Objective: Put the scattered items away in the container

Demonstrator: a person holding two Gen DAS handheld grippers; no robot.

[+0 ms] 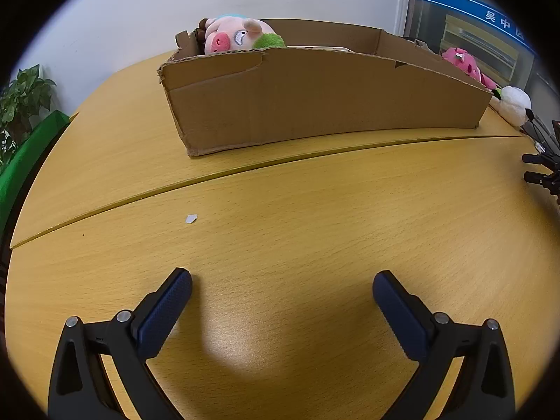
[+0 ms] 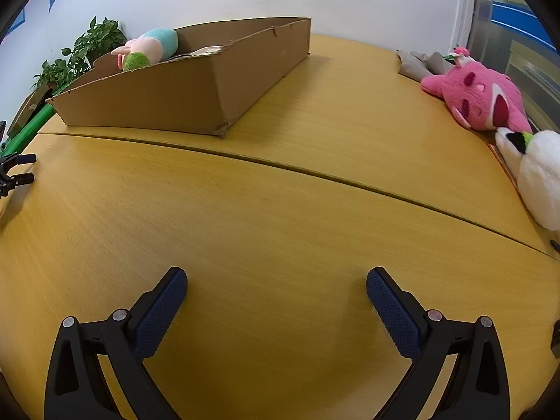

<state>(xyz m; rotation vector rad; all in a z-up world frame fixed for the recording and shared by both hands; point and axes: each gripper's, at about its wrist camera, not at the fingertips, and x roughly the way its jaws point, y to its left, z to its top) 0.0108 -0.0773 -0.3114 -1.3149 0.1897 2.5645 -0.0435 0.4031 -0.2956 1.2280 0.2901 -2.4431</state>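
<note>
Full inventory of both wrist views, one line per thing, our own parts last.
cardboard box: 1, brown, open top, far side of the table
pig plush: 1, pink with teal back and a green part, inside the box at its left end
pink plush: 1, bright pink, on the table right of the box
white plush: 1, white with black and green bits, near the right table edge, touching the pink plush
grey cloth or paper: 1, grey, behind the pink plush
paper scrap: 1, white, on bare table in front of the box
table: 1, yellow wood grain, with a seam
plant: 1, green, beyond the left table edge
left tongs: 1, black with blue pads, open, empty
right tongs: 1, same, open, empty
</note>
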